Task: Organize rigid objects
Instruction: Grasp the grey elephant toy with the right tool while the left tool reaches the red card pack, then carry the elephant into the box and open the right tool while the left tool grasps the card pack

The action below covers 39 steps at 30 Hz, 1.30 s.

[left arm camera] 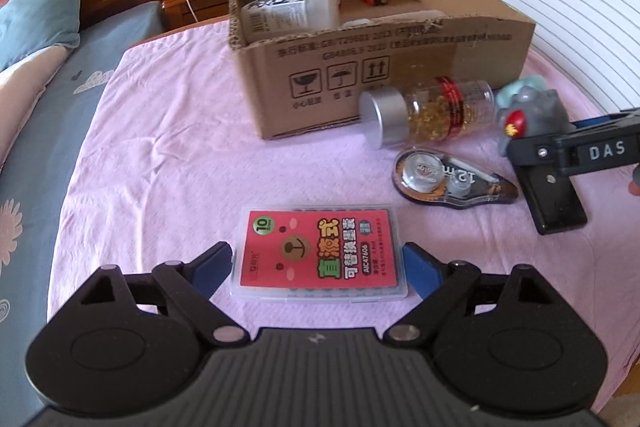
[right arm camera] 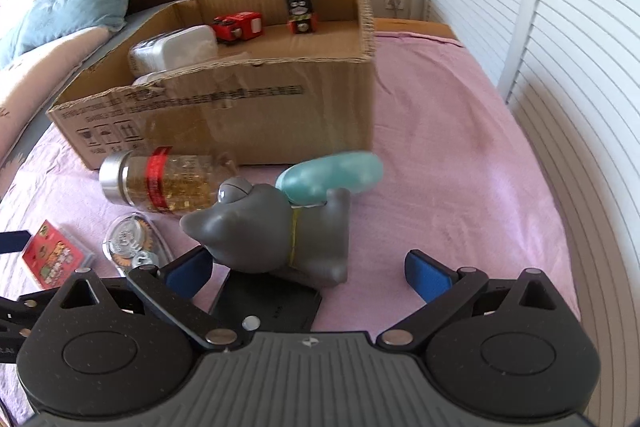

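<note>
The left claw (left arm camera: pixel 318 267) grips the flat clear plastic case with red label (left arm camera: pixel 318 253) across its short side; its long axis points toward the brown cardboard box (left arm camera: pixel 400 67). The right claw (right arm camera: pixel 310 273) stands open.

red-labelled clear case (left arm camera: pixel 318 254): flat on pink sheet | gold-filled jar (left arm camera: pixel 430 111): on side by cardboard box (left arm camera: pixel 384 75) | grey toy (right arm camera: pixel 280 227): upright

corrugated cardboard box (left arm camera: pixel 400 83), glossy plastic case (left arm camera: pixel 320 251), pink cloth (left arm camera: pixel 160 155)
</note>
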Available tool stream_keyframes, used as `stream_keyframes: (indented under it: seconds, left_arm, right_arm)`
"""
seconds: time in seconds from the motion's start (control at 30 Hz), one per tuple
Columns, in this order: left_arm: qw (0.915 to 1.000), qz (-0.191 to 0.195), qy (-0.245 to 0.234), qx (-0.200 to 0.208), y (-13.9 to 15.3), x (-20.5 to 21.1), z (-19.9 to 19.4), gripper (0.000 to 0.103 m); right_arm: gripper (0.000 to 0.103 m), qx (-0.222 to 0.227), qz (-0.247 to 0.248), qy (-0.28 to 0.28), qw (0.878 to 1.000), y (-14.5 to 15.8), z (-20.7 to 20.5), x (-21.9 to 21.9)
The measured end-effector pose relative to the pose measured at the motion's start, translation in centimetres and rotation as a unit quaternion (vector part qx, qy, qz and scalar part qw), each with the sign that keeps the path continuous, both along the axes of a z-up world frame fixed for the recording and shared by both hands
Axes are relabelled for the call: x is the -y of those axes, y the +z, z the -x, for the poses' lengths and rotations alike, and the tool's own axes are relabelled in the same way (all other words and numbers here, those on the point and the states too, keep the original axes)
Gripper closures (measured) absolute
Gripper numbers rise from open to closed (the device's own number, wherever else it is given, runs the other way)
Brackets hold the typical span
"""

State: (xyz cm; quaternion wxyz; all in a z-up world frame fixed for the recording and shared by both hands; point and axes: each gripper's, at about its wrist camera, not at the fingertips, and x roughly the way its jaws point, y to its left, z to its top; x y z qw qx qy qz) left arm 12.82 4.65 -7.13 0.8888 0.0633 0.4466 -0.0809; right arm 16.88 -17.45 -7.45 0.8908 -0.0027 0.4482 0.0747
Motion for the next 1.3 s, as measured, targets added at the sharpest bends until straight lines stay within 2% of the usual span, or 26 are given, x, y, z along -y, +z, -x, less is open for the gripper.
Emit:
stream_keyframes:
  seconds: [0.23, 0.33, 0.5, 0.6, 0.83, 0.97, 1.17, 1.3]
  left_arm:
    - [1.0000, 0.002, 0.001, 0.008, 0.0, 0.2, 0.2, 0.012]
    - [0.9999, 0.005, 0.006, 0.010, -0.1, 0.1, 0.2, 0.010]
    - [0.9997, 0.009, 0.018, 0.014, -0.4, 0.1, 0.0, 0.006]
    - [0.9997, 0.017, 0.015, 0.013, -0.2, -0.1, 0.4, 0.012]
    - [0.9997, 0.017, 0.013, 0.014, -0.2, -0.1, 0.4, 0.012]
    - [0.9997, 0.018, 0.012, 0.014, -0.2, -0.2, 0.4, 0.012]
    - [0.9996, 0.019, 0.012, 0.014, -0.2, -0.2, 0.4, 0.012]
    - [0.9996, 0.024, 0.014, 0.011, -0.2, -0.3, 0.1, 0.012]
  right_arm:
    - [0.000, 0.006, 0.016, -0.003, 1.000, -0.2, 0.6, 0.5]
    - [0.000, 0.011, 0.059, 0.011, 0.998, -0.7, 0.8, -0.7]
    - [0.000, 0.014, 0.054, 0.002, 0.998, -0.6, 1.0, -0.6]
    - [0.000, 0.016, 0.054, 0.003, 0.998, -0.6, 1.1, -0.6]
    - [0.000, 0.005, 0.051, 0.019, 0.999, -0.4, 1.1, -0.6]
    - [0.000, 0.005, 0.016, 0.041, 0.999, 0.3, 1.2, -0.8]
    - [0.000, 0.018, 0.005, 0.031, 0.999, 1.1, 0.4, -1.5]
    - [0.008, 0.016, 0.008, 0.029, 0.999, 1.3, -0.3, -1.9]
